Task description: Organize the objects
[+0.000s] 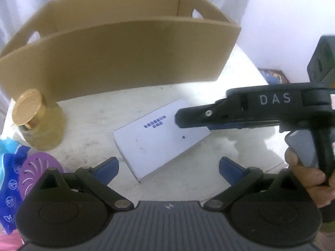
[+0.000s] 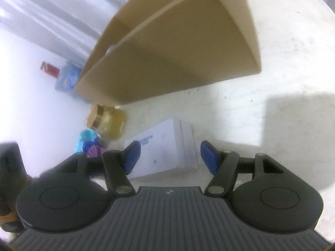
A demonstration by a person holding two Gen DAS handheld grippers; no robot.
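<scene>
A flat white box [image 1: 159, 138] with blue print lies on the white table [image 1: 88, 121], in front of an open cardboard box [image 1: 117, 58]. My left gripper [image 1: 169, 167] is open, its blue pads [image 1: 108, 168] spread wide just short of the white box's near corner. My right gripper [image 1: 188, 123] reaches in from the right and hovers over the box's far end. In the right wrist view that gripper [image 2: 170, 158] is open and straddles the white box [image 2: 165, 144] without pressing on it; the cardboard box [image 2: 171, 48] stands beyond.
A gold-capped jar of yellow stuff [image 1: 37, 121] stands left of the white box, also seen as the jar [image 2: 106, 123]. A purple slotted disc [image 1: 37, 173] and blue plastic wrap [image 1: 8, 188] lie at the left edge. A hand [image 1: 309, 177] holds the right gripper's handle.
</scene>
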